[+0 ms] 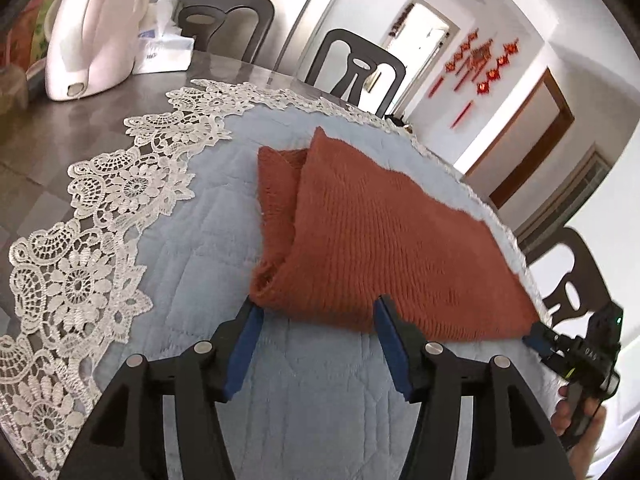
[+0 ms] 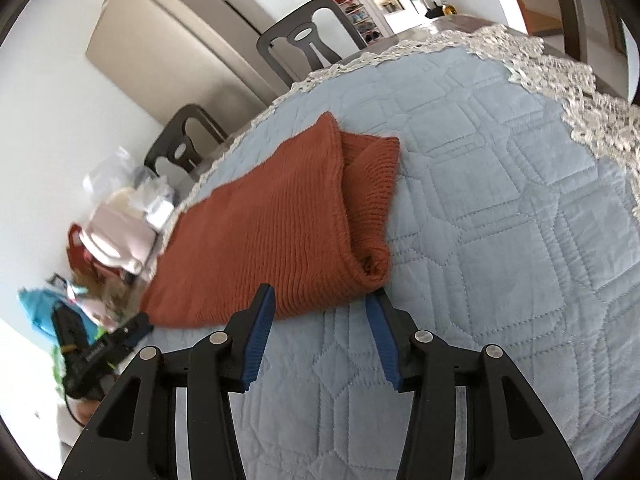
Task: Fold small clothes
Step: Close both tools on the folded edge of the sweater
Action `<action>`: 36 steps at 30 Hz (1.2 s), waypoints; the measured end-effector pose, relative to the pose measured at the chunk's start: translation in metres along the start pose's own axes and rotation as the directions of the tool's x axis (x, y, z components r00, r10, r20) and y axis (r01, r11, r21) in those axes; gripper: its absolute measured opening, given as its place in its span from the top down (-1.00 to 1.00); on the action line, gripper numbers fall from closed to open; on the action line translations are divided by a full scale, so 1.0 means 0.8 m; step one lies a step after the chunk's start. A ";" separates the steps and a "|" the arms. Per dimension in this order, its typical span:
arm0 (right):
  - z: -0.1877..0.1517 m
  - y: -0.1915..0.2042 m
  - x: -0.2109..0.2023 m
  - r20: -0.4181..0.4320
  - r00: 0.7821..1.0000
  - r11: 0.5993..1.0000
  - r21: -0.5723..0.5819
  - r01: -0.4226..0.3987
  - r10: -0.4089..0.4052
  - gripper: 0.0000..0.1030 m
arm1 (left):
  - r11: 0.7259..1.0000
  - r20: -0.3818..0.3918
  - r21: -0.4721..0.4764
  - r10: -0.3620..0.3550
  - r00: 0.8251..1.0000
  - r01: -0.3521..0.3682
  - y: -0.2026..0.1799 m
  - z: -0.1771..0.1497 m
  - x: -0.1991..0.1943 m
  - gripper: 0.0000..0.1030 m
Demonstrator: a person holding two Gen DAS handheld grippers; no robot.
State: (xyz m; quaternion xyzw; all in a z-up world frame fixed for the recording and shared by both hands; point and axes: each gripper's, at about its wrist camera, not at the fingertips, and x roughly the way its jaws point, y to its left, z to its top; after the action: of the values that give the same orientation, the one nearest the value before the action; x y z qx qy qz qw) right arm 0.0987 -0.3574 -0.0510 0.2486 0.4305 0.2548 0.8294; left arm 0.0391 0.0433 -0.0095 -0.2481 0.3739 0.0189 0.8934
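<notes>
Both grippers, left (image 1: 316,310) and right (image 2: 322,294), parted and holding nothing at near edge of rust knit (image 1: 380,240) lying folded on blue quilt (image 1: 192,240); probably just released after a fold, next needing fresh grip on an edge.

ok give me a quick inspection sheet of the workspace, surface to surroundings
surface: pale blue quilted mat with a white lace edge, on a dark table.
job's things: rust knit garment folded on the mat, a doubled layer showing along one side.
clutter: white appliance and tissue pack at the table's far end.
grippers: left gripper open at the garment's near edge; right gripper open at the same edge, nothing clamped.
cables: nothing seen.
surroundings: dark chairs, red wall decorations, heaped items beyond the table.
</notes>
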 end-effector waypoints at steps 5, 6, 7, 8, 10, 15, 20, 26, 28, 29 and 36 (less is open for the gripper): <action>0.008 -0.007 0.004 0.013 0.999 0.999 0.043 -0.029 0.029 0.06 | 0.997 0.013 -0.067 -0.036 0.999 0.036 0.011 0.010 0.005 -0.18; 0.009 -0.007 0.005 0.015 0.999 0.999 0.044 -0.030 0.029 0.06 | 0.996 0.019 -0.078 -0.042 0.999 0.044 0.014 0.012 0.007 -0.18; 0.011 -0.006 0.007 0.018 0.999 0.999 0.044 -0.030 0.029 0.06 | 0.995 0.021 -0.085 -0.046 0.999 0.048 0.015 0.014 0.007 -0.18; 0.013 -0.007 0.008 0.021 0.999 0.999 0.046 -0.030 0.029 0.06 | 0.994 0.026 -0.093 -0.049 0.998 0.052 0.016 0.017 0.008 -0.18; 0.017 -0.009 0.009 0.028 0.999 0.998 0.059 -0.035 0.034 0.06 | 0.993 0.031 -0.104 -0.052 0.998 0.055 0.018 0.020 0.011 -0.18; 0.024 -0.009 0.016 0.030 0.999 0.998 0.055 0.011 -0.013 0.34 | 0.991 0.022 -0.117 -0.057 0.998 0.059 0.017 0.026 0.020 0.22; 0.028 -0.008 0.016 0.016 1.000 0.999 0.047 0.019 -0.020 0.66 | 0.994 0.011 -0.102 -0.040 0.999 0.040 0.016 0.032 0.024 0.61; 0.025 0.003 -0.010 0.020 0.999 0.999 0.022 -0.028 0.027 0.69 | 0.991 0.011 -0.090 -0.097 0.995 0.097 0.012 0.032 0.001 0.66; 0.020 0.008 -0.021 0.018 0.999 1.000 0.003 -0.027 0.026 0.69 | 0.991 0.005 -0.081 -0.109 0.994 0.109 0.009 0.029 -0.008 0.67; 0.016 0.010 -0.025 0.015 1.000 1.000 -0.005 -0.023 0.023 0.69 | 0.990 0.001 -0.076 -0.115 0.993 0.115 0.008 0.026 -0.013 0.67; -0.013 0.003 -0.057 -0.010 1.000 1.000 0.007 -0.007 0.007 0.70 | 0.990 -0.033 -0.060 -0.129 0.991 0.127 0.009 -0.009 -0.041 0.66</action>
State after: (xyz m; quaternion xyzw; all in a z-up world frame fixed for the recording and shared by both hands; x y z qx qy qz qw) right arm 0.0665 -0.3826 -0.0279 0.2516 0.4344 0.2574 0.8257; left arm 0.0093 0.0510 0.0053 -0.2975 0.3730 -0.0321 0.8782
